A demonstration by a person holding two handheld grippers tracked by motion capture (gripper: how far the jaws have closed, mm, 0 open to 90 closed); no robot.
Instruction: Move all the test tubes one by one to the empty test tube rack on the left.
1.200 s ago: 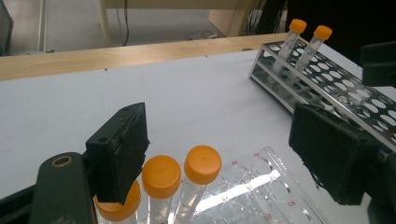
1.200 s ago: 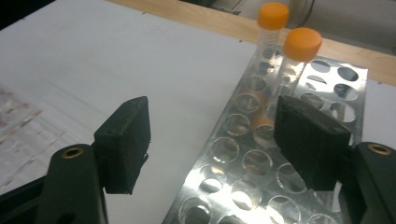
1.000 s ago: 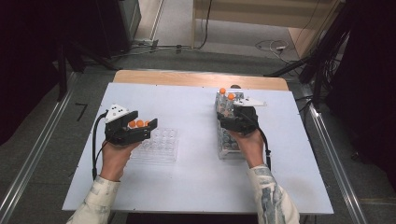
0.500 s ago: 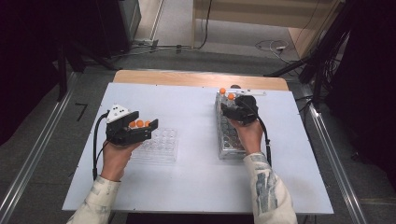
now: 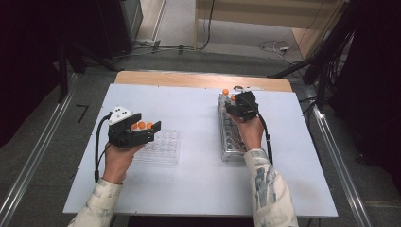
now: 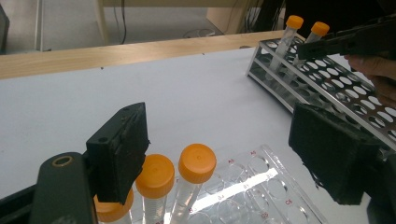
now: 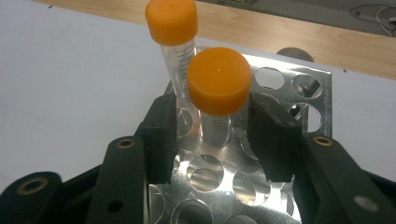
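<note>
A metal tube rack (image 5: pixel 231 142) lies right of centre, with two orange-capped tubes (image 5: pixel 225 91) standing at its far end. In the right gripper view the nearer tube (image 7: pixel 217 84) stands between the pads of my right gripper (image 7: pixel 212 121). Its jaws have just been closing, and a gap shows on each side of the tube body. The second tube (image 7: pixel 173 28) stands behind it. My left gripper (image 5: pixel 153 132) hovers over a clear well plate (image 5: pixel 165 146). Its jaws are wide apart, and three orange-capped tubes (image 6: pixel 198 163) stand beside the left pad (image 6: pixel 121 158).
The white tabletop (image 5: pixel 198 179) ends at a wooden strip (image 5: pixel 198 80) along the far side. In the left gripper view the rack (image 6: pixel 327 79) lies to the right, with the right gripper (image 6: pixel 345 42) over it. Cables trail from both grippers.
The right hand has slid along the rack to its far end, and its jaws have narrowed around the nearer tube. The left hand and its gripper have stayed put.
</note>
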